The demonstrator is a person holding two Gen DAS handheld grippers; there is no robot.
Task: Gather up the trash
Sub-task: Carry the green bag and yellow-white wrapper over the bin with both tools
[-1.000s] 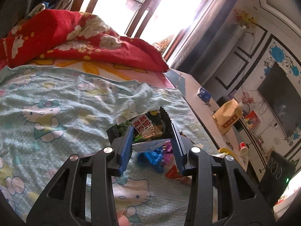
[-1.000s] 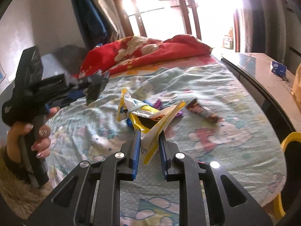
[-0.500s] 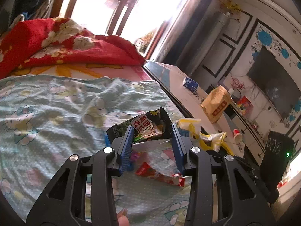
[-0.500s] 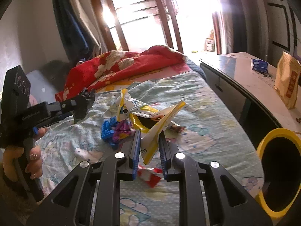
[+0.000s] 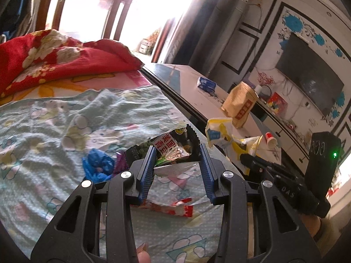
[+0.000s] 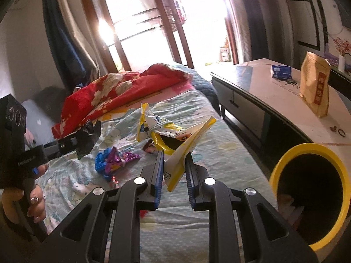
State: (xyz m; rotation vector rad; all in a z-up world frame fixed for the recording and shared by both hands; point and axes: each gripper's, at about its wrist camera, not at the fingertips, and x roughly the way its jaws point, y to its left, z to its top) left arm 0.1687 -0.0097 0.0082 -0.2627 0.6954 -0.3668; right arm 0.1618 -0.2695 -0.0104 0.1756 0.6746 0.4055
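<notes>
L gripper (image 5: 177, 155) fingers pinch crinkly dark foil packet (image 5: 173, 146); R gripper (image 6: 174, 164) fingers clamp creased yellow-white wrapper (image 6: 175, 135).

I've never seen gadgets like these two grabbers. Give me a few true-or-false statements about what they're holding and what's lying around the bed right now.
1. The right gripper holds a yellow and white wrapper. True.
2. The left gripper is empty. False: it grips a dark snack packet.
3. The yellow-rimmed bin stands at the bedside. True.
4. The blue crumpled wrapper is already in the bin. False: it lies on the bedsheet.
5. The brown paper bag lies on the bed. False: it stands on the cabinet top.
</notes>
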